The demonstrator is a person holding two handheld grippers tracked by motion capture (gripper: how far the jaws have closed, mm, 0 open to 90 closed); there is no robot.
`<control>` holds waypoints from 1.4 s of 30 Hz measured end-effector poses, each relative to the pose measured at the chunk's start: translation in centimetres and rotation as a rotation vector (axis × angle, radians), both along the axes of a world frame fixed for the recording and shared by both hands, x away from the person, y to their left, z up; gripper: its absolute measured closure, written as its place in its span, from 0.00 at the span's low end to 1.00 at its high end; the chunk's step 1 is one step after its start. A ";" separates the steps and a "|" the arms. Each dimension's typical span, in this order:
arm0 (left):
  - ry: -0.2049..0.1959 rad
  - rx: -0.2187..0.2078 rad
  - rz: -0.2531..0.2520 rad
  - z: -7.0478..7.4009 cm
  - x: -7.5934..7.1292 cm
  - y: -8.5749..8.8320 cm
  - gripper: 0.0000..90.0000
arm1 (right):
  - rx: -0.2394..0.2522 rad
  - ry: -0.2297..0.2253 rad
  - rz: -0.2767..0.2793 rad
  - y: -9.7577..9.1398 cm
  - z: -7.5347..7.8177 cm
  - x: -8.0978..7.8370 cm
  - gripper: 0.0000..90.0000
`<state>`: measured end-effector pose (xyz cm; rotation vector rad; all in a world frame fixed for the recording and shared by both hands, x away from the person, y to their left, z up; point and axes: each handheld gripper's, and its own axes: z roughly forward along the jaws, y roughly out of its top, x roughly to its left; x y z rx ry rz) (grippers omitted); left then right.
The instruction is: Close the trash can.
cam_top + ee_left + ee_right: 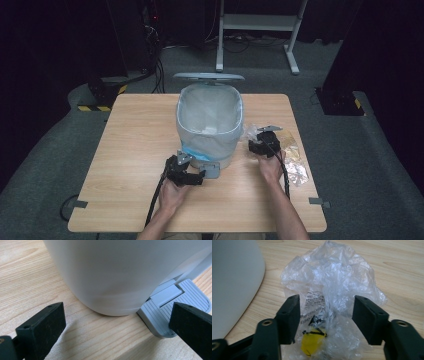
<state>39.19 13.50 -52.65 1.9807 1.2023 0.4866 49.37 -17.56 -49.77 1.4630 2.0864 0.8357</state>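
A light wooden table carries 1 white pedal bin near its middle, lined with a clear bag, its grey pedal resting on the wood. Just right of the bin lies crumpled clear plastic wrapping, with more wrappers toward the right edge.

Both forearms reach forward; left gripper and right gripper gape.

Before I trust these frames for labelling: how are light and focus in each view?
High view: table evenly lit, surroundings dark, slightly soft. Left gripper view: bin pale, nearly washed out, the near jaws blurred. Right gripper view: glare on crumpled plastic bag, jaws soft.
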 end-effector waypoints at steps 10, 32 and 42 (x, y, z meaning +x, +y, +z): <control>-0.004 0.003 0.000 0.0 0.0 0.0 0.01 | -0.025 0.049 0.012 0.1 -1.0 0.2 0.71; 0.003 -0.003 -0.001 0.0 0.0 0.0 0.01 | 0.015 0.032 0.030 -2.0 0.6 -1.1 0.96; 0.012 -0.012 -0.001 0.0 0.1 0.0 0.01 | 0.074 -0.015 0.065 -2.9 2.9 -3.6 0.96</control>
